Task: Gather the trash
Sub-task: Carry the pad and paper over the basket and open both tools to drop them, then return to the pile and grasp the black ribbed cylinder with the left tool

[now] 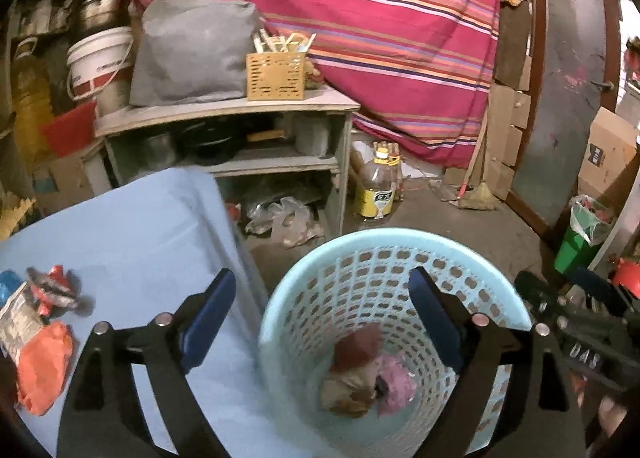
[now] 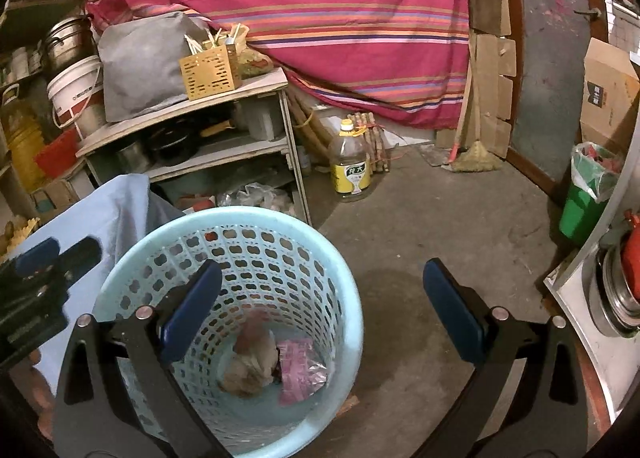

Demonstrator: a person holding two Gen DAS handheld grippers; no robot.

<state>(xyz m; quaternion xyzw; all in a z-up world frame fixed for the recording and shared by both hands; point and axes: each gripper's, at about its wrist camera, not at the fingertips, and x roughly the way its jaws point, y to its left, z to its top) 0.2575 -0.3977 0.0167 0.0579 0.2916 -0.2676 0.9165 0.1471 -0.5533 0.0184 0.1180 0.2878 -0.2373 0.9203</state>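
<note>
Both my grippers, left (image 1: pixel 322 318) and right (image 2: pixel 322 310), hang empty, fingers apart, above the basket (image 1: pixel 280 298). Reaching for the counter's (image 1: pixel 152 226) wrappers (image 1: pixel 44 362), I might knock it over.

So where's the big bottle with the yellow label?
The bottle stands on the floor, right of the shelf unit, beyond the blue basket, below the striped cloth.

Both wrist views look steeply down, close over blue basket (image 1: pixel 280 298) (image 2: pixel 340 286); share shelf (image 1: pixel 224 114) (image 2: pixel 180 118).
</note>
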